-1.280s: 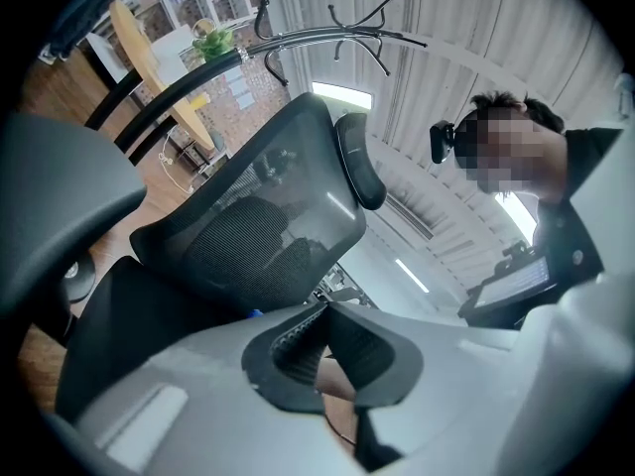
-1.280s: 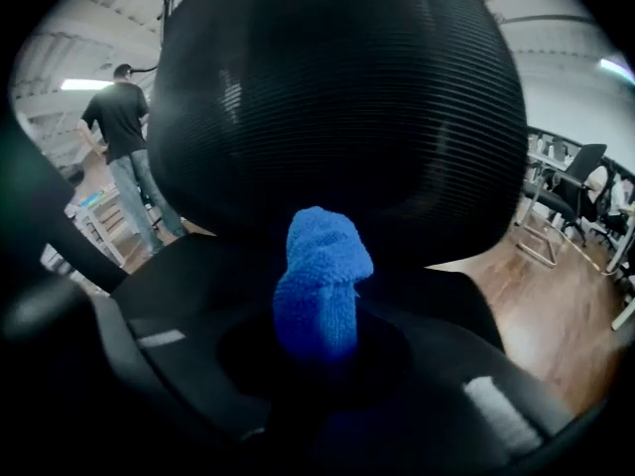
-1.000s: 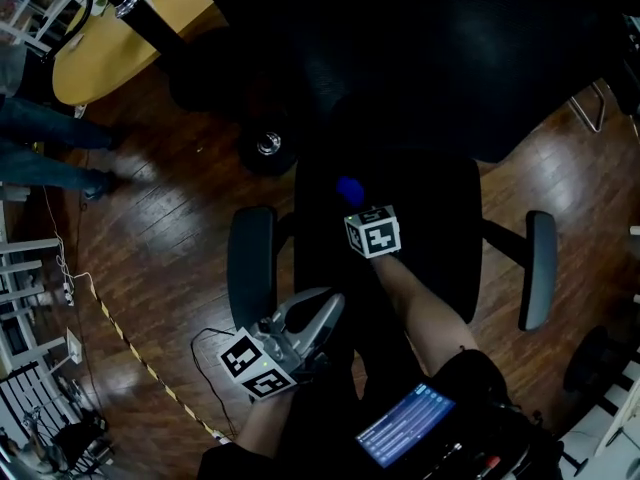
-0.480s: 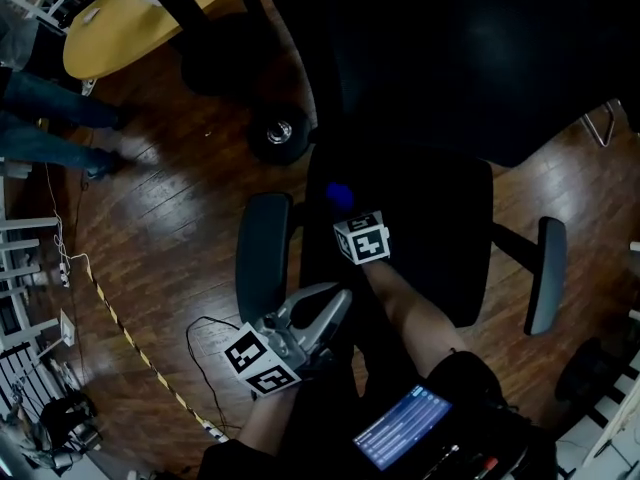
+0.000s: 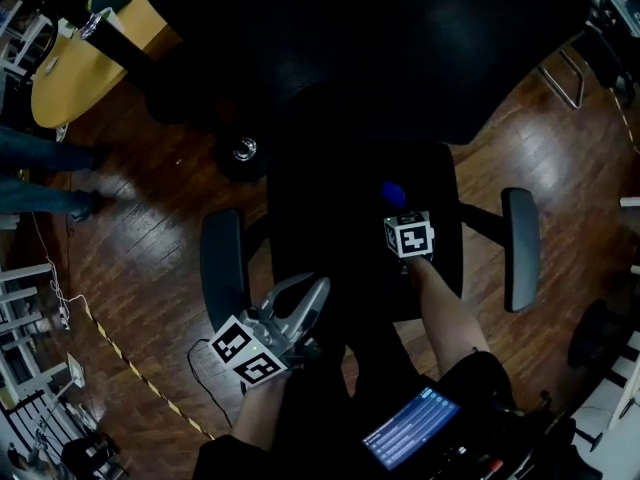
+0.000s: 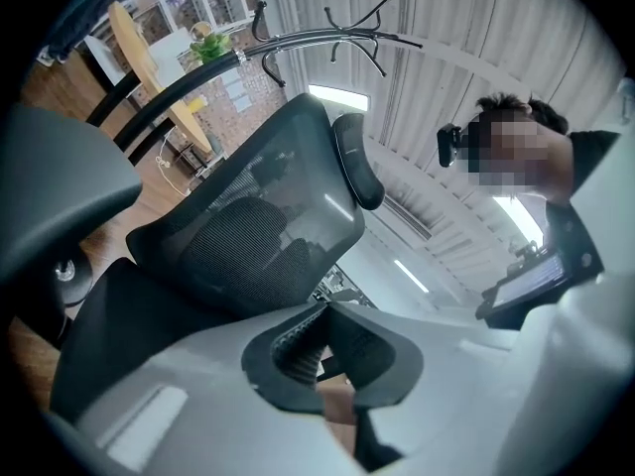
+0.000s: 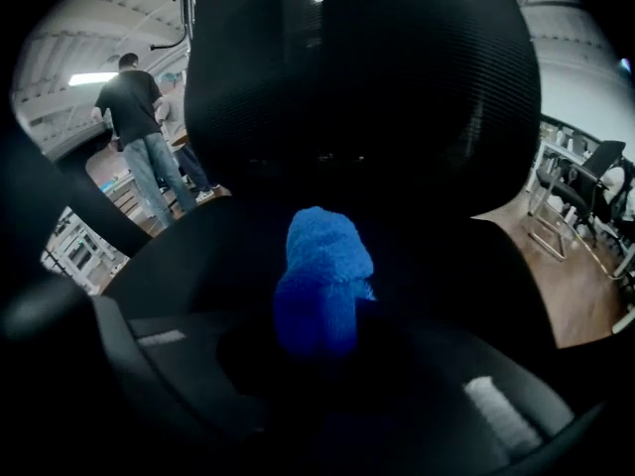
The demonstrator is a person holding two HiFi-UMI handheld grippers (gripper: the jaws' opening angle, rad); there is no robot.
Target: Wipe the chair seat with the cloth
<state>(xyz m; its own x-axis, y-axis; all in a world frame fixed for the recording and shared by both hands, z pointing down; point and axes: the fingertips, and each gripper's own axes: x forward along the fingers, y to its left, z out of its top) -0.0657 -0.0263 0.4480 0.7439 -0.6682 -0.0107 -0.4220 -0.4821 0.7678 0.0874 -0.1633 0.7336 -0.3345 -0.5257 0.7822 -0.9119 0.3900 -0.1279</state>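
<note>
Since the earlier frame the right tool [image 5: 398, 208], clenched on the blue cloth [image 5: 393, 195], had travelled from left of centre to right of centre on the chair seat [image 5: 330, 238], apparently pressing the cloth down to wipe, while the left tool [image 5: 312, 298], jaws together on nothing, hung at lower left, clear of the stroke.

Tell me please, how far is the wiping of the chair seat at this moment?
Done: the blue cloth is picked up, and the right gripper has its jaws shut on it. In hand: the cloth is over the black chair seat, right of its middle, so wiping seems under way. The left gripper is shut and empty. Left: the seat is too dark to show which parts are wiped.
</note>
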